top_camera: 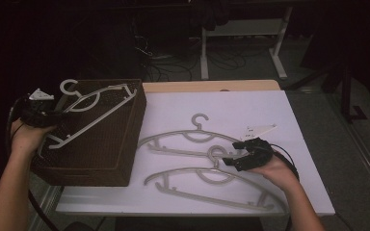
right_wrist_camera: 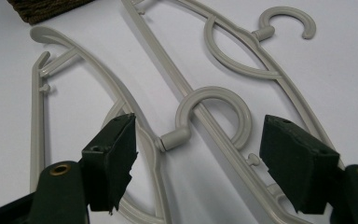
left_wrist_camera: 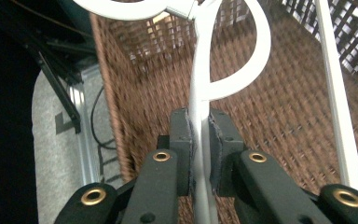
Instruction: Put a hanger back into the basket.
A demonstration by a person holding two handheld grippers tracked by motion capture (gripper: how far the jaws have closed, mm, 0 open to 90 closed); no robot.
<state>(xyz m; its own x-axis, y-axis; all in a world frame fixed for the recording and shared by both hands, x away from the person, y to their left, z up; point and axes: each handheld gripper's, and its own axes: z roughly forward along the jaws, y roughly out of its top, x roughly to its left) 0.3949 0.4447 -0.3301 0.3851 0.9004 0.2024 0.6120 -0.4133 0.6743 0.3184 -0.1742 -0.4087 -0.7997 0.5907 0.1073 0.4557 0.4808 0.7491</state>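
While my left gripper (left_wrist_camera: 199, 154) is clamped tight on the thin edge of a pale hanger (top_camera: 92, 111), its pads pressing the plastic from both sides, that hanger lies across the open top of the brown wicker basket (top_camera: 103, 159) at the table's left end, its hook past the basket's far rim. My left hand (top_camera: 25, 137) holds the gripper at the basket's left side. My right gripper (right_wrist_camera: 198, 161) is spread wide and holds nothing; between its jaws lies the hook of the near hanger (top_camera: 212, 180), flat on the white table (top_camera: 265, 106). That hook rests over the bottom bar of the far hanger (top_camera: 188, 139), which lies just beyond, between the near hanger and the basket's right wall. My right hand (top_camera: 274, 168) hovers low over them.
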